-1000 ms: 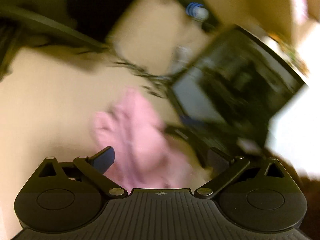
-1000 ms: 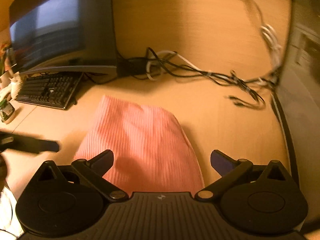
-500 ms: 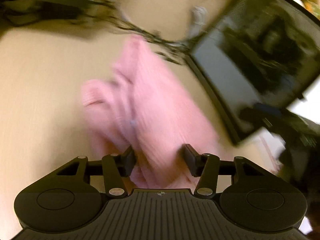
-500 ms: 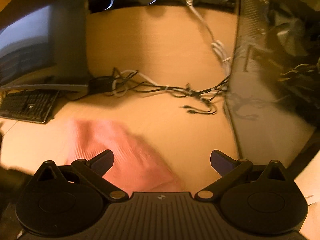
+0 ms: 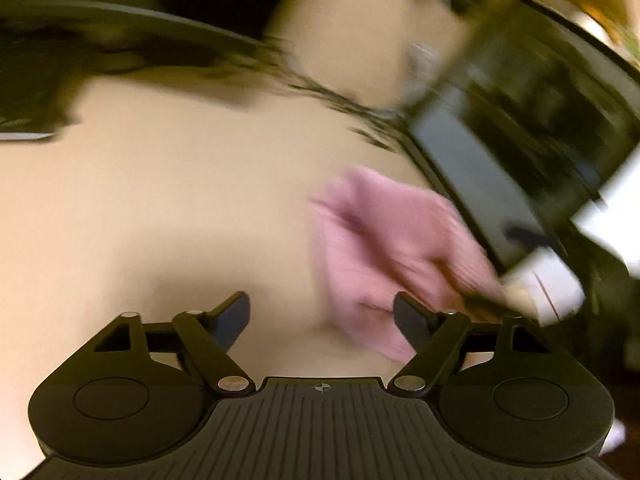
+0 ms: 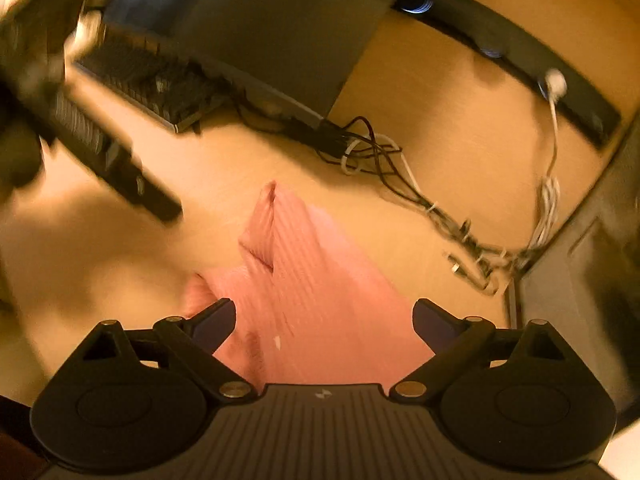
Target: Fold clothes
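A pink ribbed garment (image 6: 316, 300) is lying bunched on a pale wooden worktop (image 6: 440, 128), with two hand-held tools hovering over it. The right tool (image 6: 324, 320) is standing with its two fingers spread wide, nothing between them but the cloth below; the garment is running up from under that tool's body and narrowing to a raised fold ahead of its left finger. A small white tag is showing on the fabric close to the tool.

The left tool (image 5: 322, 320) is likewise spread apart and gripping nothing. From its wrist view, heavily blurred, the pink garment (image 5: 384, 256) is sitting ahead and to the right, its near edge passing behind the right finger, while bare worktop (image 5: 160, 208) is filling the space ahead and to the left.

In the right wrist view, the left tool is appearing as a dark blurred bar crossing above the worktop to the upper left. Beyond the garment, a tangle of black and white cables (image 6: 372, 152) is trailing toward the far right, where a white cable (image 6: 554, 128) is dropping from a dark strip at the back. A keyboard (image 6: 148, 80) is resting ahead to the left, beneath a dark monitor (image 6: 280, 20). In the left wrist view, the monitor (image 5: 520, 132) is looming to the far right of the garment.
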`<move>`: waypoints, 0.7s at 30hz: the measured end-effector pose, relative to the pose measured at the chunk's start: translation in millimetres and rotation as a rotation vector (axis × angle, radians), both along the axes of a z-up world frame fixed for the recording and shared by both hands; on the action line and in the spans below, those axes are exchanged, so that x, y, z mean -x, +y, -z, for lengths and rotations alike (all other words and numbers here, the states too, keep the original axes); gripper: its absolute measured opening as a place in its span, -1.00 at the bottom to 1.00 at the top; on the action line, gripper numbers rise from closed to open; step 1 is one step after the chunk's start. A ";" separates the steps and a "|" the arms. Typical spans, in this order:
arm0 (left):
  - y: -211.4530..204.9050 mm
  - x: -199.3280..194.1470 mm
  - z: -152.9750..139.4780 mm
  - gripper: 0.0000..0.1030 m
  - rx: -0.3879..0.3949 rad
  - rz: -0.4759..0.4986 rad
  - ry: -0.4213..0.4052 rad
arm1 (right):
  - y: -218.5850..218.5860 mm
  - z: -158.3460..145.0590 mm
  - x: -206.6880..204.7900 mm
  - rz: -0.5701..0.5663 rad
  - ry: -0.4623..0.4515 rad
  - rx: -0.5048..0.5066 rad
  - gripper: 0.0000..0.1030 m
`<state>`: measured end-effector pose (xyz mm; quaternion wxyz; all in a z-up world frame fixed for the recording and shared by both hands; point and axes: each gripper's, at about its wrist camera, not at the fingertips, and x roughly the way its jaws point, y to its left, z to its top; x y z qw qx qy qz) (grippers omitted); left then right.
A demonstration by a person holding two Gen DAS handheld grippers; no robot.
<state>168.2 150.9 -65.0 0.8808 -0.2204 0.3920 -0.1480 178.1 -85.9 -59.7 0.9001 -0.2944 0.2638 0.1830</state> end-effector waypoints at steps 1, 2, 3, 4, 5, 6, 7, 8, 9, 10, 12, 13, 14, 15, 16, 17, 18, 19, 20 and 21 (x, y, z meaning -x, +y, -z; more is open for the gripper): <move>3.0 -2.1 -0.6 0.43 -0.003 -0.024 -0.002 | -1.6 4.2 -9.1 0.024 0.007 -0.003 0.83; 6.1 -4.1 -1.2 0.38 -0.005 -0.048 -0.004 | -6.0 5.3 -18.4 0.052 0.029 -0.030 0.63; 7.0 -5.8 -1.8 0.36 -0.013 -0.062 -0.008 | -14.6 1.9 -27.8 0.084 0.074 -0.089 0.36; 5.7 -7.1 -2.5 0.33 -0.025 -0.065 -0.014 | -23.2 -3.2 -33.9 0.114 0.102 -0.146 0.30; 4.1 -8.2 -3.0 0.32 -0.037 -0.065 -0.019 | -31.9 -11.0 -34.7 0.140 0.101 -0.198 0.28; 3.0 -7.5 -3.4 0.32 -0.043 -0.061 -0.023 | -37.6 -15.9 -33.7 0.150 0.093 -0.220 0.28; 2.7 -5.3 -3.9 0.32 -0.045 -0.058 -0.026 | -38.7 -16.6 -30.1 0.135 0.074 -0.198 0.29; 3.0 -3.1 -3.5 0.32 -0.043 -0.055 -0.028 | -38.5 -14.3 -27.5 0.119 0.065 -0.172 0.36; 3.1 -1.4 -2.6 0.32 -0.034 -0.053 -0.027 | -36.4 -7.6 -26.4 0.098 0.071 -0.139 0.48; 2.0 -0.4 -2.1 0.32 -0.025 -0.051 -0.024 | -35.4 -2.3 -25.7 0.087 0.071 -0.119 0.50; -2.0 -0.7 -0.9 0.32 0.009 -0.035 -0.017 | -36.9 4.1 -25.8 0.091 0.058 -0.113 0.50; -8.9 -3.8 -0.9 0.32 0.030 -0.018 -0.014 | -37.6 7.3 -25.8 0.093 0.051 -0.110 0.46; -15.8 -6.9 -0.8 0.32 0.052 -0.001 -0.011 | -38.3 10.5 -25.9 0.095 0.044 -0.106 0.21; -23.5 -9.4 -0.9 0.32 0.072 0.021 -0.010 | -40.1 9.1 -26.4 0.093 0.034 -0.108 -0.14; -31.4 -12.1 -0.8 0.31 0.086 0.044 -0.009 | -42.7 0.0 -26.8 0.080 0.013 -0.109 -0.30; -39.0 -15.5 -0.6 0.19 0.094 0.063 -0.007 | -44.1 -10.4 -26.2 0.060 -0.016 -0.100 -0.51; -46.6 -18.9 -0.3 0.09 0.103 0.082 -0.004 | -45.9 -21.8 -24.6 0.037 -0.045 -0.091 -0.63; -54.1 -22.3 -0.1 -0.13 0.111 0.101 -0.002 | -47.5 -34.7 -20.1 0.003 -0.073 -0.078 -0.68; -60.5 -27.1 1.3 -0.32 0.120 0.120 0.004 | -47.7 -45.3 -14.3 -0.036 -0.091 -0.064 -0.71; -65.0 -33.3 4.9 -0.37 0.127 0.134 0.016 | -47.7 -52.5 -9.3 -0.073 -0.098 -0.051 -0.73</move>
